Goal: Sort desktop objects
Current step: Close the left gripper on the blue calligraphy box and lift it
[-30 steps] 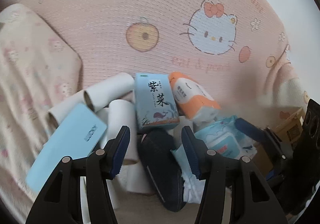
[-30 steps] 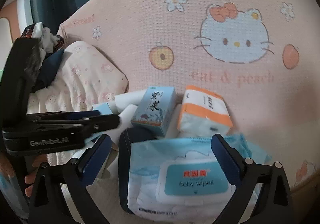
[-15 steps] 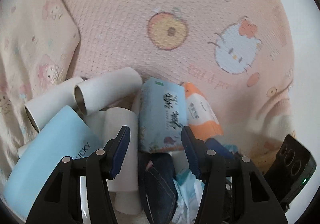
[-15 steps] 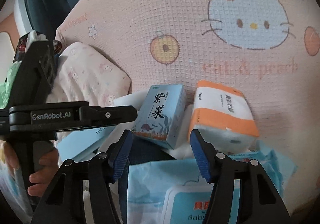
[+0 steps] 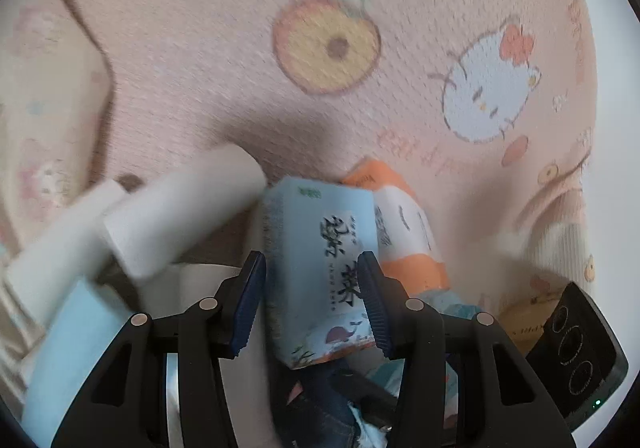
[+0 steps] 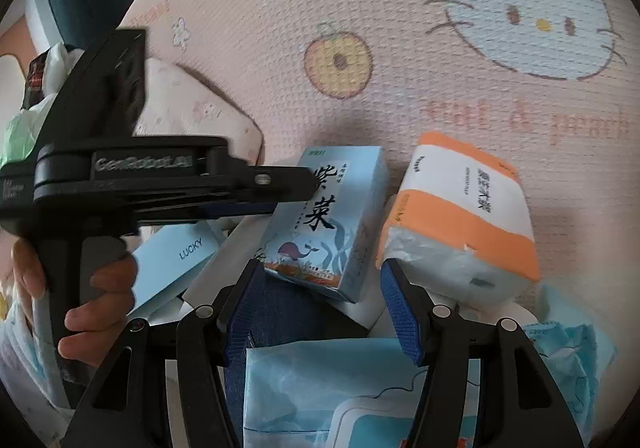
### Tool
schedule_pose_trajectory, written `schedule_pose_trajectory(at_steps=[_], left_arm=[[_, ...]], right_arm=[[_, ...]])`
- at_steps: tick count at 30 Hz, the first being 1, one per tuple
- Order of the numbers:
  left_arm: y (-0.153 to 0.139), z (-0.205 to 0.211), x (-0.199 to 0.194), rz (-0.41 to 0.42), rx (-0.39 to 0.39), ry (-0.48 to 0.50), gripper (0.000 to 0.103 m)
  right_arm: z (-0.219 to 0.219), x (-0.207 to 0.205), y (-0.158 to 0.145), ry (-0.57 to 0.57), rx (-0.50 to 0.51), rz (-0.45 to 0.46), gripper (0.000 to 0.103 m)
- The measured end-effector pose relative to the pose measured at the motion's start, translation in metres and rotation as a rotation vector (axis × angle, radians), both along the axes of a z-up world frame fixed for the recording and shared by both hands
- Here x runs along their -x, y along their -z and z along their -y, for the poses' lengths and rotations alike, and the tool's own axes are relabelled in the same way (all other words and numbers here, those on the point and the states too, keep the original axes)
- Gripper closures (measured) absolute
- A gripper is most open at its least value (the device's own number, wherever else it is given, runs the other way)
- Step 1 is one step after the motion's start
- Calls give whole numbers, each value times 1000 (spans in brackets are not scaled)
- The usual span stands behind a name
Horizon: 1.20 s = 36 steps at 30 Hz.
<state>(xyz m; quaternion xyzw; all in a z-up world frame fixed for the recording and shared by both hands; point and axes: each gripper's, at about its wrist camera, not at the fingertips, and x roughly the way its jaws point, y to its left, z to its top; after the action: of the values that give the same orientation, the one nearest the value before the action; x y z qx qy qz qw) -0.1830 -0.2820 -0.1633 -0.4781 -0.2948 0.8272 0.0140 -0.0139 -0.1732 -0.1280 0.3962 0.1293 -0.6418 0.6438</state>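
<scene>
A pink cartoon-print mat [image 6: 400,28] is covering what appears to be a bed, and a heap of household items is lying at its near edge, waiting to be sorted. A pale pillow [image 6: 188,108] is resting on the far left. A wet-wipe pack [image 6: 320,388] is lying nearest the right camera, overlapping a dark item [image 6: 288,312] beneath it. An orange tissue pack [image 6: 460,216] is sitting on the right of the pile, just beside a blue box [image 6: 332,216] printed with a whale. White rolls [image 5: 184,216] are slanting out to the left, and a flat case [image 6: 172,264] marked LUCKY is leaning among them.

The left claw [image 5: 310,304] is straddling the blue box, evidently picked as the first item because it is lying on top and within easy reach. Its jaws have just been closing, with the box between them, but the blur is leaving it unclear whether the pads are pressing yet. A hand [image 6: 88,288] is gripping that tool's handle at the left. The right claw [image 6: 324,312] is standing open over the dark item, holding nothing after narrowing from full width, probably lining up the next pick.
</scene>
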Motion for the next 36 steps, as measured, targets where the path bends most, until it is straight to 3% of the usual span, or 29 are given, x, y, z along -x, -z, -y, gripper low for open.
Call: schedule_pose_trajectory(at_steps=[4, 8, 10, 15, 20, 29, 33, 36], left_arm=[[8, -3, 6, 22, -88, -19, 49], [8, -5, 2, 11, -87, -41, 49], [7, -8, 0, 9, -69, -42, 49], [-11, -24, -10, -34, 67, -7, 49], [-36, -22, -19, -115, -3, -35, 49], [-78, -55, -35, -217, 85, 18, 49], [-86, -72, -50, -254, 121, 31, 49], [-87, -86, -58, -268, 130, 47, 49]], right_arm=[[1, 4, 4, -6, -10, 27, 45], [5, 11, 6, -12, -33, 75, 45], [6, 10, 7, -20, -40, 69, 45], [8, 0, 4, -40, -44, 14, 42], [1, -4, -7, -46, -8, -4, 42], [-21, 7, -58, -6, 104, -56, 43], [-30, 20, -69, 11, 140, -27, 43], [-58, 15, -80, 16, 135, -65, 43]])
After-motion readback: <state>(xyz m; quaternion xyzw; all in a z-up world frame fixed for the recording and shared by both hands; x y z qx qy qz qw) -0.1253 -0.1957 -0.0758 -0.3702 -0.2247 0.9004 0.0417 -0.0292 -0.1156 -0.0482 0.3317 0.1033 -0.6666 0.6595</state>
